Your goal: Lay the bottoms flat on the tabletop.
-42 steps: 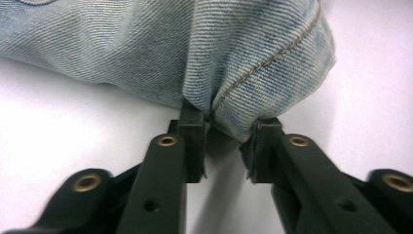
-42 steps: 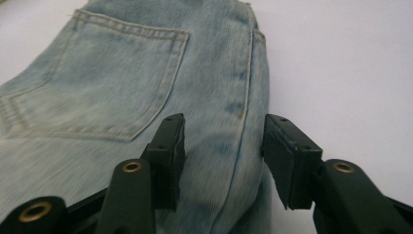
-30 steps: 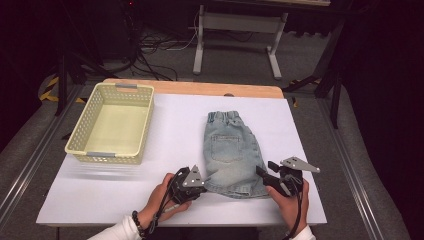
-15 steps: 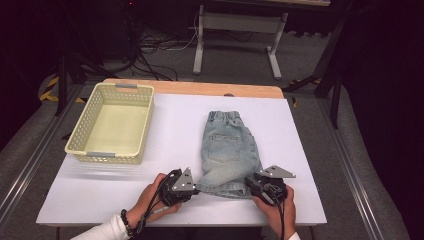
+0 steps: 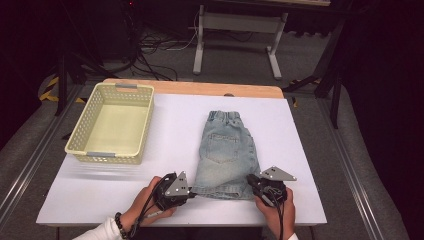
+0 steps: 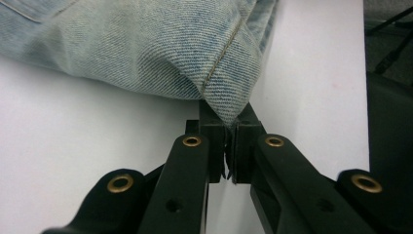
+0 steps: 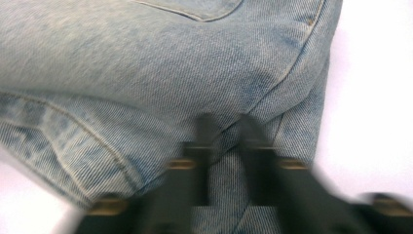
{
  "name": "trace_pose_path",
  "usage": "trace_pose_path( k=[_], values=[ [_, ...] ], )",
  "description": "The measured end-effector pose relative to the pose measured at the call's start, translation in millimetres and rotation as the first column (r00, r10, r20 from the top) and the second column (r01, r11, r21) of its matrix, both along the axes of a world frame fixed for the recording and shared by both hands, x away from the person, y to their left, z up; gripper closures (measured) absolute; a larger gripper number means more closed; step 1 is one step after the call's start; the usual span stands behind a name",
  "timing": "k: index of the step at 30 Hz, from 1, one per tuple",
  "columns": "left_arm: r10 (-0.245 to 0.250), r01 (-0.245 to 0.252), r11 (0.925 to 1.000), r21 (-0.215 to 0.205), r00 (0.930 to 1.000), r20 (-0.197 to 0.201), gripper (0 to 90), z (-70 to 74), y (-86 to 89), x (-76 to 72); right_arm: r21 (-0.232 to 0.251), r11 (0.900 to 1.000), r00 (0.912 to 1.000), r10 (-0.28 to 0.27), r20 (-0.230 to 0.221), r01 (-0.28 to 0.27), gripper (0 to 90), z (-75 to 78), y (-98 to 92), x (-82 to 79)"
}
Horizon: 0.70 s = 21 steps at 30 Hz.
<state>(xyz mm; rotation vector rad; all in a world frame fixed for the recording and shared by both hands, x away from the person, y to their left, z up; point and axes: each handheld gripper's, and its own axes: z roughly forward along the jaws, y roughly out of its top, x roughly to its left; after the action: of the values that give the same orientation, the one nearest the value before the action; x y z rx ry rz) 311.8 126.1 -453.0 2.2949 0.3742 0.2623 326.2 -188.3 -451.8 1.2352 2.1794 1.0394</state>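
One basket (image 5: 111, 125) sits at the left of the white table (image 5: 310, 150). It is pale yellow plastic, rectangular, with perforated walls, two grey handle strips and nothing inside.

To its right, well apart from it, lies one pair of shorts (image 5: 227, 152) in light blue washed denim. The cloth looks coarse, with visible twill and tan stitching. The shorts lie flat with the back pocket up. Their long axis runs away from the person: the gathered waistband points to the far edge of the table, and the hem points toward the person at the near edge.

Two grippers work at that hem, one at each near corner. The left gripper (image 5: 189, 192), black with a grey three-cornered plate on top, is held in one hand (image 5: 145, 202) with a bead bracelet at the wrist. In the left gripper view its jaws are pressed together on the pointed corner of the hem (image 6: 225, 105), pinching the fold of denim just off the table.

The right gripper (image 5: 254, 181), also black with a grey plate, is held in the other hand (image 5: 277, 212). Its jaws have just been closing. In the blurred right gripper view they stand narrowly apart over the cloth (image 7: 224, 129), with a ridge of denim between them; I cannot tell whether the pads press on it.
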Motion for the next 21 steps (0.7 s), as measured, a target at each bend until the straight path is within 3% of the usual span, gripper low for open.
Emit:
trace_pose_path(
  k=[2, 5, 8, 11, 15, 18, 21],
  values=[
    [-0.006, 0.006, 1.0, 0.005, 1.0, 0.0, 87.2, -2.3, -0.7, 0.9, -0.024, 1.0, 0.9998, -0.02, 0.004, 0.02, 59.4, -1.4, 3.4, 2.8],
    [-0.013, 0.013, 0.9998, 0.012, 0.9999, -0.003, 87.1, -5.4, -1.6, 1.3, -0.012, 1.0, 0.9997, -0.021, -0.007, 0.021, 49.4, -3.4, 7.7, 8.7],
    [-0.014, 0.014, 0.9999, 0.006, 0.9999, -0.009, 87.1, -8.0, -1.9, 2.4, -0.035, 0.999, 0.9994, -0.023, -0.024, 0.022, 47.9, -7.3, 14.0, 13.2],
    [-0.011, 0.011, 0.9999, -0.002, 0.9998, -0.016, 87.1, -9.8, -1.8, 3.2, -0.042, 0.999, 0.9995, 0.003, -0.033, -0.004, 57.4, -7.3, 17.6, 15.9],
    [-0.011, 0.011, 0.9999, 0.0, 0.9999, -0.011, 87.1, -10.6, -2.9, 2.4, -0.014, 0.999, 0.9989, 0.028, -0.038, -0.029, 79.7, -7.0, 16.1, 15.1],
    [-0.011, 0.011, 0.9999, 0.001, 0.9999, -0.006, 87.0, -10.6, -3.3, 1.9, -0.027, 0.999, 0.9994, 0.025, -0.025, -0.026, 83.8, -3.6, 14.6, 11.6],
    [-0.002, 0.002, 1.0, -0.006, 1.0, -0.005, 86.1, -10.9, -3.5, 1.9, -0.009, 1.0, 0.9998, 0.013, 0.017, -0.013, 84.6, 5.3, 8.0, 3.2]
  ],
)
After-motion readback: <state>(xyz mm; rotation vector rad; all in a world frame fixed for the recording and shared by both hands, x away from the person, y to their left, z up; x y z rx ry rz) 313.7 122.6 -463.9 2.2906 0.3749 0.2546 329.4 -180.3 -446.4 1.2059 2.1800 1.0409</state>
